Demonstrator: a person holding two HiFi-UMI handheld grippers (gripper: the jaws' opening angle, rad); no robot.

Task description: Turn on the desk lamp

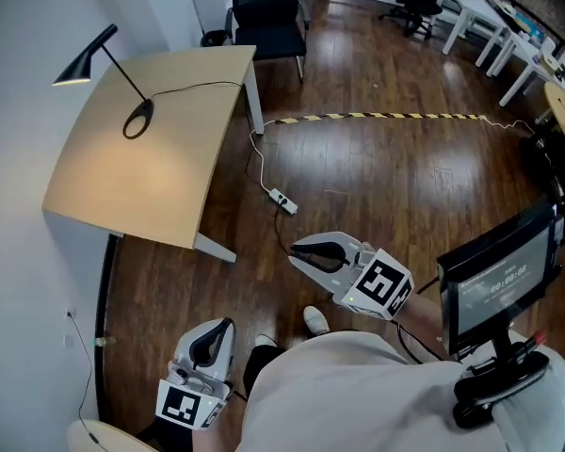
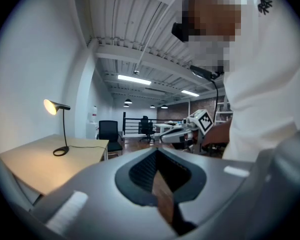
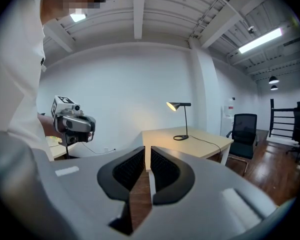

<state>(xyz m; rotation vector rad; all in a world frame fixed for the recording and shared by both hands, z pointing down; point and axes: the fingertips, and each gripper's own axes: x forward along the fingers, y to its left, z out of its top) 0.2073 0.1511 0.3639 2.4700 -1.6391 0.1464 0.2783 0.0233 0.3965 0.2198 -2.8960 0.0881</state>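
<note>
Lit desk lamp [image 1: 83,68], on desk [image 1: 155,186]

The head view looks steeply down from high up, well back from the worktop [image 1: 141,177]. Each gripper view looks about level along its own jaws across the room. All three share the distant desk lamp [image 1: 85,62] on that worktop

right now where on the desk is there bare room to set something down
The desk top is bare from the lamp base to its near edge. Only the far end is taken: the base, and the cable running to the right edge.
</note>
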